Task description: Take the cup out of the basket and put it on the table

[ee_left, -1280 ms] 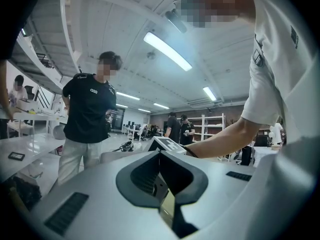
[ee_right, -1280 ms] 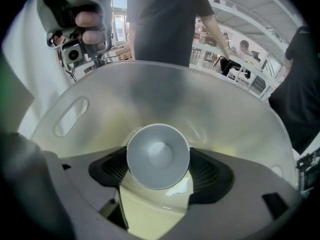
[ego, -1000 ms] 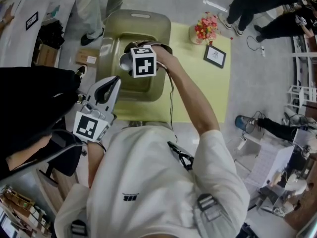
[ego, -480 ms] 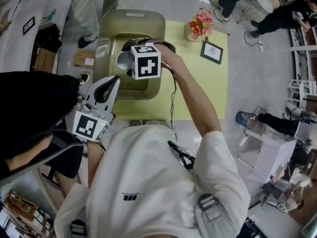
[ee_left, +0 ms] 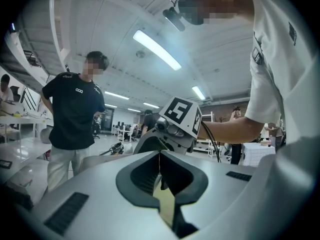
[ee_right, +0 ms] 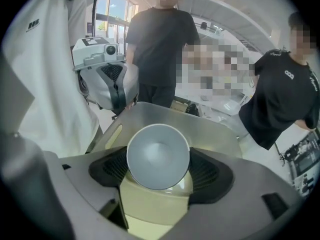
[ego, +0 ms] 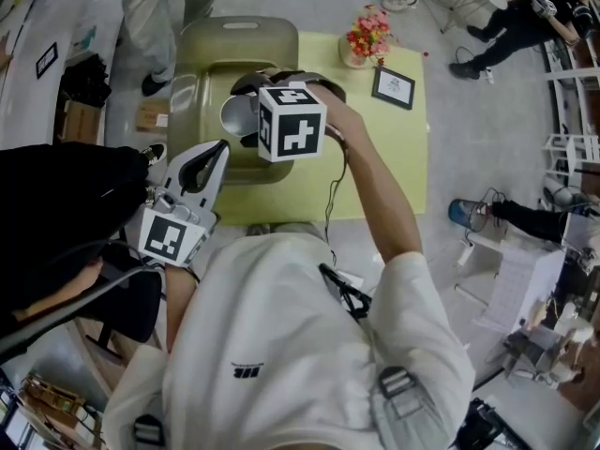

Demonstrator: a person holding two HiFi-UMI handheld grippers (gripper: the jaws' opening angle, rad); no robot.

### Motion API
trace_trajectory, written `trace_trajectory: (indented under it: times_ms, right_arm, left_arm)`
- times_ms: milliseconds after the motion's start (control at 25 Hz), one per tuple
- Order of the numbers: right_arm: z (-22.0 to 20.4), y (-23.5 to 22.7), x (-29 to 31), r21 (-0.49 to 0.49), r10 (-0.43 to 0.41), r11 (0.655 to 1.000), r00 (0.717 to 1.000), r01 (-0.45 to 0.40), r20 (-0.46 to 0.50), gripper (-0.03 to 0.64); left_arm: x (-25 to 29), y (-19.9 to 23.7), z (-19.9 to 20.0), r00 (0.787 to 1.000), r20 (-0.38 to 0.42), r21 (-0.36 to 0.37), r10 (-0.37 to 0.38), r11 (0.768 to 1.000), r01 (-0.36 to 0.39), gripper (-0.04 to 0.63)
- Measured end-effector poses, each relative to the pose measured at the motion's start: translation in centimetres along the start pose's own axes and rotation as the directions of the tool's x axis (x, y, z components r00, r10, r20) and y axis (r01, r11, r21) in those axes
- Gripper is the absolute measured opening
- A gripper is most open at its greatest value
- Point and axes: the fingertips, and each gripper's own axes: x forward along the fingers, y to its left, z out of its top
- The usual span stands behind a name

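Note:
A grey cup [ego: 238, 115] lies on its side between the jaws of my right gripper [ego: 247, 126], mouth facing the gripper's camera. It hangs over the olive-green basket [ego: 199, 81], which stands on the left end of the yellow-green table [ego: 396, 162]. In the right gripper view the cup [ee_right: 158, 156] fills the gap between the fingers, with the basket's wall [ee_right: 210, 126] behind it. My left gripper [ego: 216, 152] hovers shut and empty at the basket's near left corner. Its jaws meet in the left gripper view [ee_left: 160, 159].
A pot of flowers [ego: 366, 37] and a small picture frame [ego: 393, 87] stand at the table's far right. A person in black [ego: 66, 204] is close on my left. Other people stand beyond the basket [ee_right: 160, 49] and to the right [ee_right: 282, 99].
My right gripper has lifted the cup and drawn it a little toward me and to the right over the basket. The left gripper has stayed put.

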Motion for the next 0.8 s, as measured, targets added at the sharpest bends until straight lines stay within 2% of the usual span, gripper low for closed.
trace_trajectory:
  times_ms: [400,800]
  right_arm:
    - [-0.6,0.9,-5.0,0.049,-0.072,0.996,0.997,0.071,0.017,0.371]
    - [-3.9,2.2,-9.4,0.125,-0.156,0.979,0.987,0.158,-0.020,0.370]
  left_arm:
    - [1.3,-2.1,1.1,0.998,0.013,0.017,-0.066,0.998,0.066,0.012]
    - [2.9,-4.4,1.3,0.991,0.008,0.029,-0.137,0.990,0.137,0.012]
